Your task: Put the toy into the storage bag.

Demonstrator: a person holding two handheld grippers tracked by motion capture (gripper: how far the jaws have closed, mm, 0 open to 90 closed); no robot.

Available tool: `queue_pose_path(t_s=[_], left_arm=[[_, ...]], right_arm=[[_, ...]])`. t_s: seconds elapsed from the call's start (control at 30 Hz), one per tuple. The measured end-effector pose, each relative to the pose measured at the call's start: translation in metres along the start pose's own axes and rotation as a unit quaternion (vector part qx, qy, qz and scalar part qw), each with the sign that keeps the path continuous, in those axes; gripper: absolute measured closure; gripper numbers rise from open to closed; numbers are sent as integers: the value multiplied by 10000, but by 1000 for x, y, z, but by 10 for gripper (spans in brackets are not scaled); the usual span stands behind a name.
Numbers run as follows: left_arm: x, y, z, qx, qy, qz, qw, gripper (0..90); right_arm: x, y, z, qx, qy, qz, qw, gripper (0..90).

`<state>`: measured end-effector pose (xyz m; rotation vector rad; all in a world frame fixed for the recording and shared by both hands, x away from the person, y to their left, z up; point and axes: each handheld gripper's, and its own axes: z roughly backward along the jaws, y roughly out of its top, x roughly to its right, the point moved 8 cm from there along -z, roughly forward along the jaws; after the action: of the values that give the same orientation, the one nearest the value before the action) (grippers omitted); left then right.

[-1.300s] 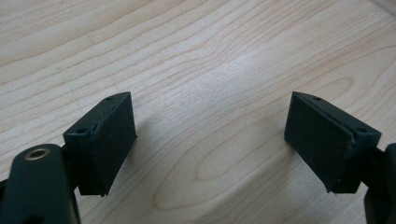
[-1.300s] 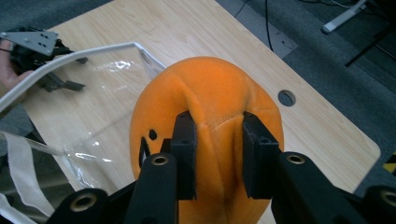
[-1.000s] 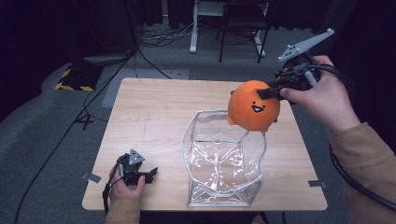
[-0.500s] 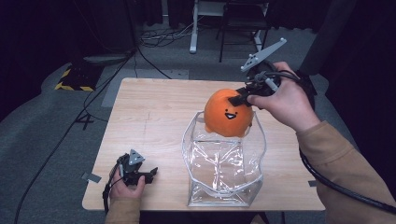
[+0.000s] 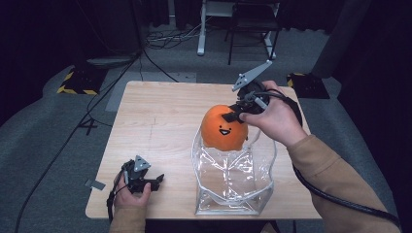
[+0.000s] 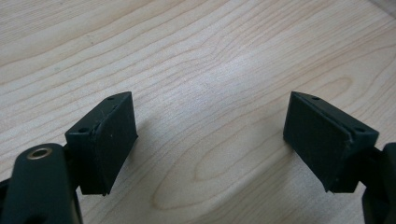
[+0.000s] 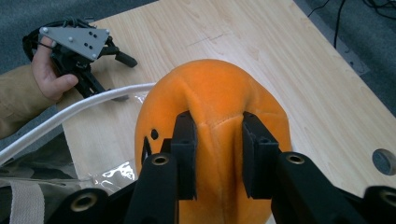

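Observation:
A round orange plush toy point(image 5: 223, 127) with a small smiling face hangs over the far rim of a clear plastic bag point(image 5: 234, 179) that stands open on the wooden table point(image 5: 160, 116). My right gripper point(image 5: 234, 112) is shut on a pinched fold at the top of the orange plush toy point(image 7: 215, 126). The bag's white handle point(image 7: 70, 114) curves past below the toy. My left gripper point(image 5: 151, 181) rests on the table near its front left corner, open, with bare wood between its pads point(image 6: 109, 140).
The bag takes up the front right part of the table. Dark cables point(image 5: 87, 116) trail over the grey floor at left. A chair and a white stand point(image 5: 201, 29) are behind the table. A small round mark point(image 7: 385, 161) sits on the tabletop.
My right gripper has carried the plush toy left and down, from beside the bag's right side to just above its far rim. The left gripper has stayed put.

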<state>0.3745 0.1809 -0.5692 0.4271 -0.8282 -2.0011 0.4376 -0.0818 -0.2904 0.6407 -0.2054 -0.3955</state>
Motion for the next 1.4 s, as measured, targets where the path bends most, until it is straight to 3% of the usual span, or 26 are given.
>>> queue_pose_path(t_s=[0.5,1.4], left_arm=[[0,0,0,-7,-3,-4,10000,175],[0,0,0,-7,-24,-1,10000,173]], right_arm=[[-14,-18,-50,-401,167,149,9989,704],[-6,-53,-110,-959,352,113,9947,678]])
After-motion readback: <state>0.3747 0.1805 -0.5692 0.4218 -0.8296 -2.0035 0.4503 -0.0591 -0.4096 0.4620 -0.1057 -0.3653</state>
